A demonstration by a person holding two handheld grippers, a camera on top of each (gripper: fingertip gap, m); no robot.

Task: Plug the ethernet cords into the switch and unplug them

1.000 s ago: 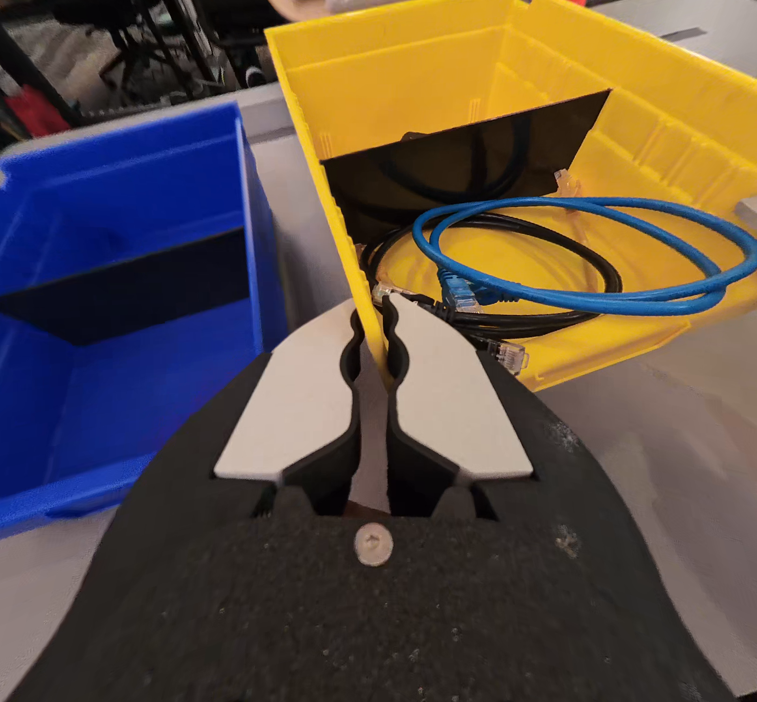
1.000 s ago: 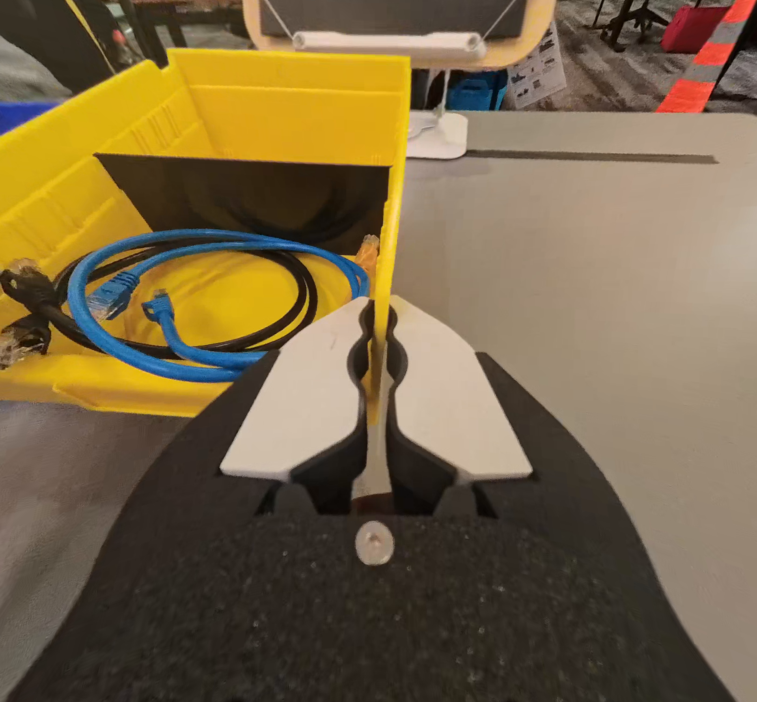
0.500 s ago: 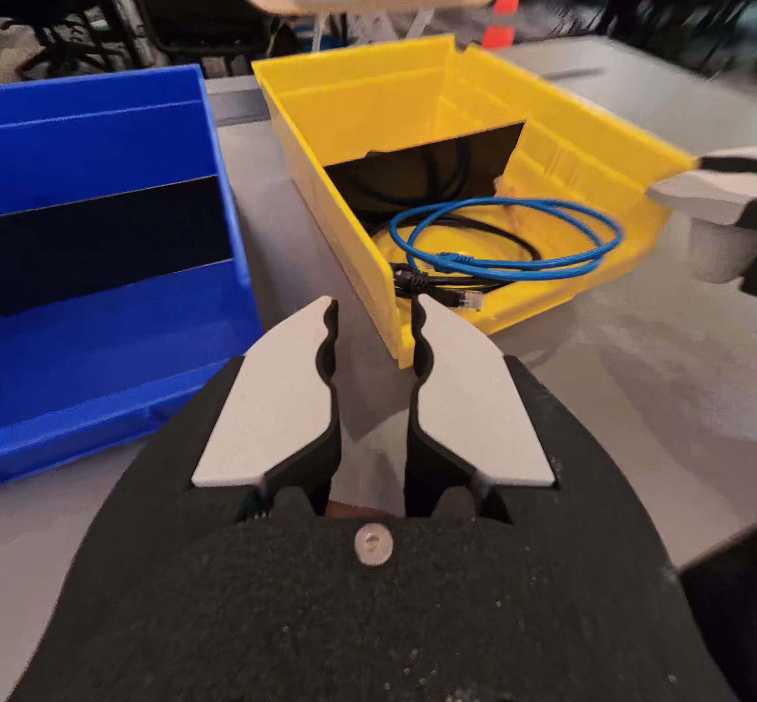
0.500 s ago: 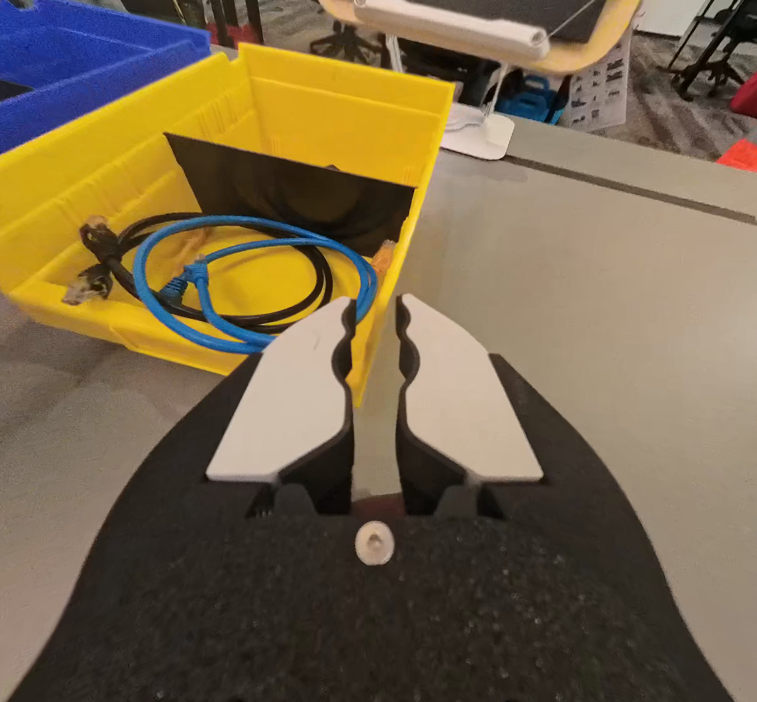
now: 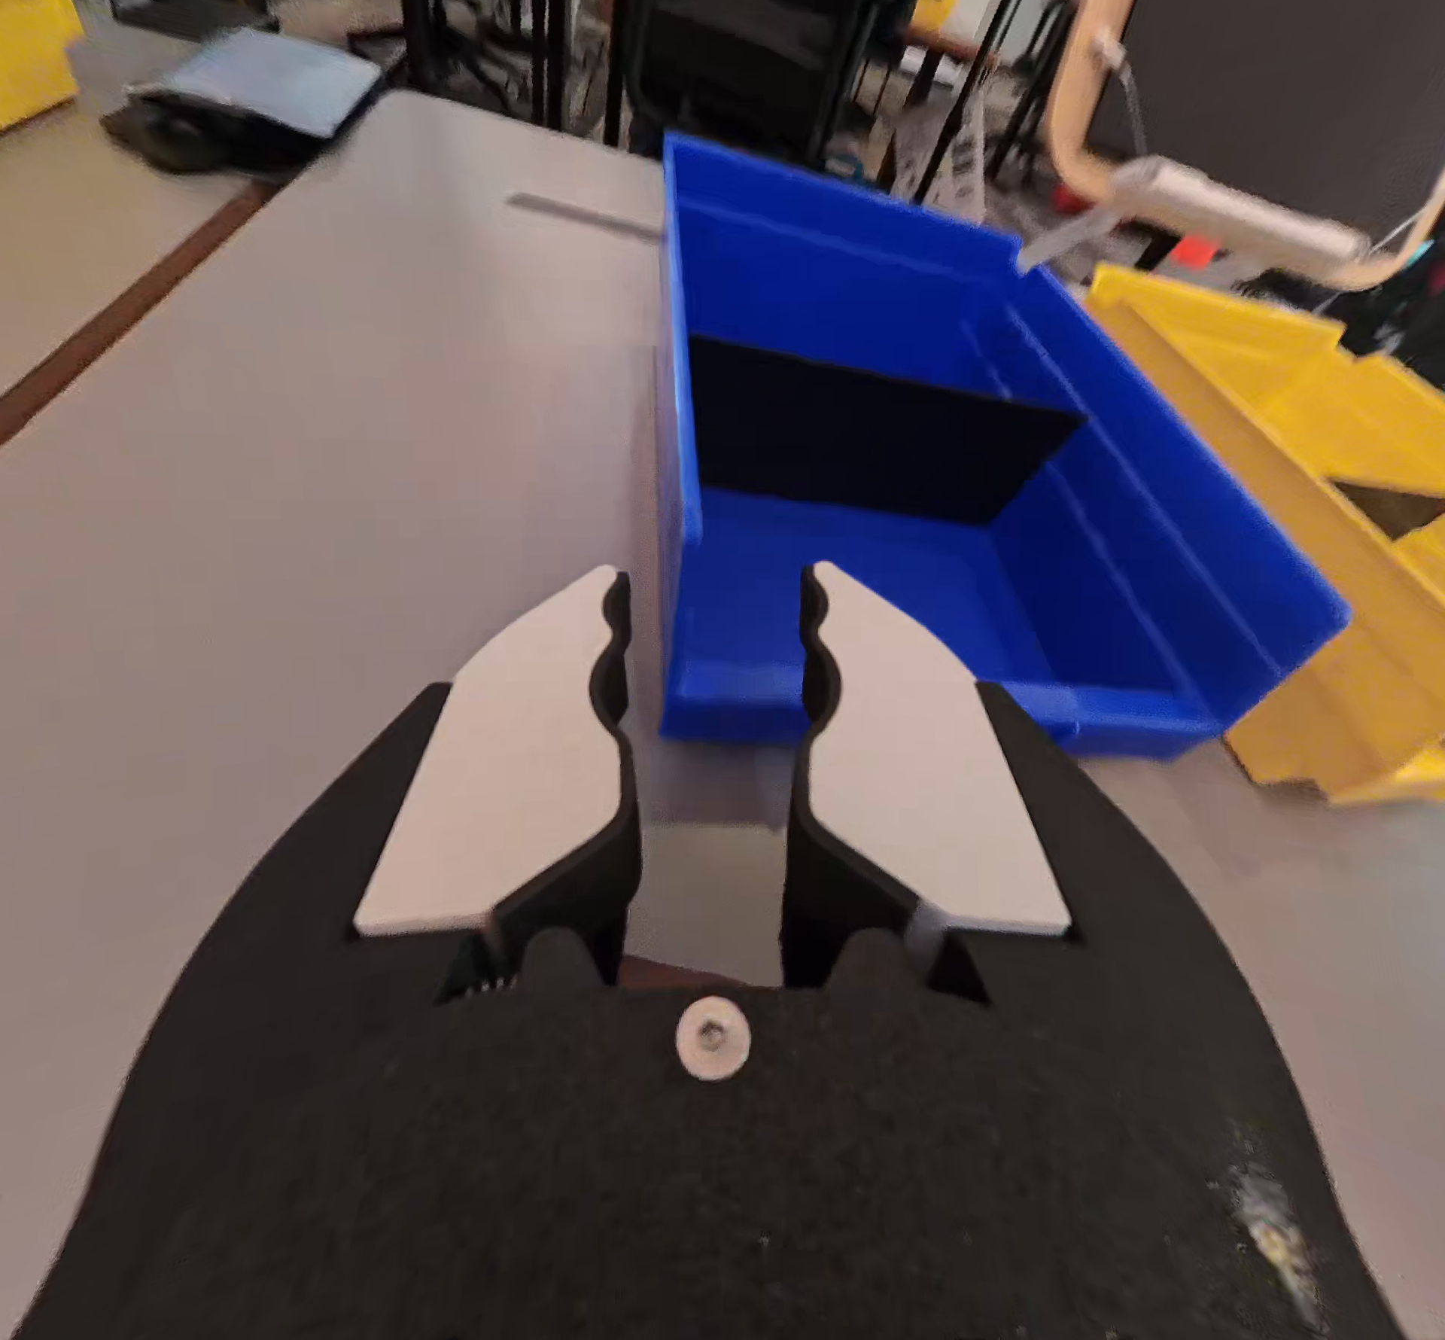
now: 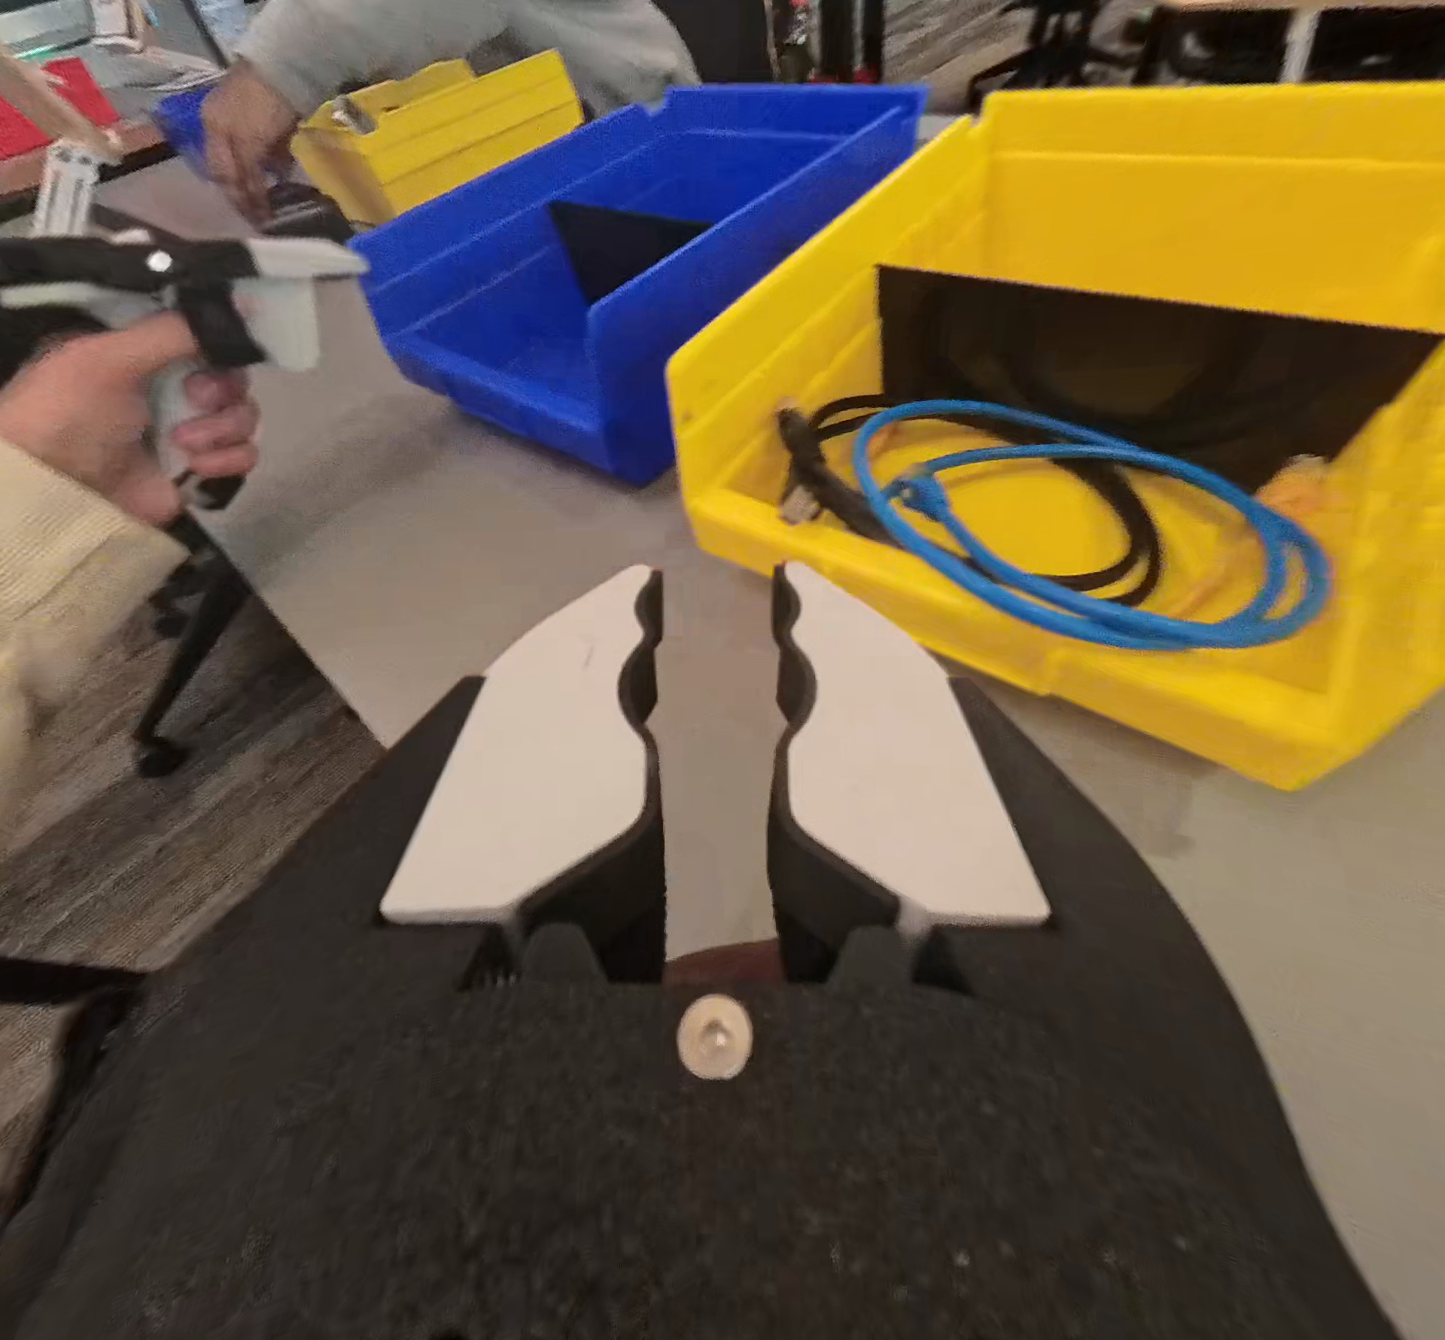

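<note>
Only the right wrist view shows the cords: a blue cord (image 6: pixel 1095 528) and a black cord (image 6: pixel 829 489) coiled in the yellow bin (image 6: pixel 821 332), ahead and right of the right gripper (image 6: pixel 718 579), whose fingers are spread and empty. Behind the bin's black divider (image 6: pixel 1134 364) things are hard to make out. Ahead of the left gripper (image 5: pixel 711 575), likewise spread and empty, sits the blue bin (image 5: pixel 1173 505); the yellow bin there is cut off at the frame edge.
</note>
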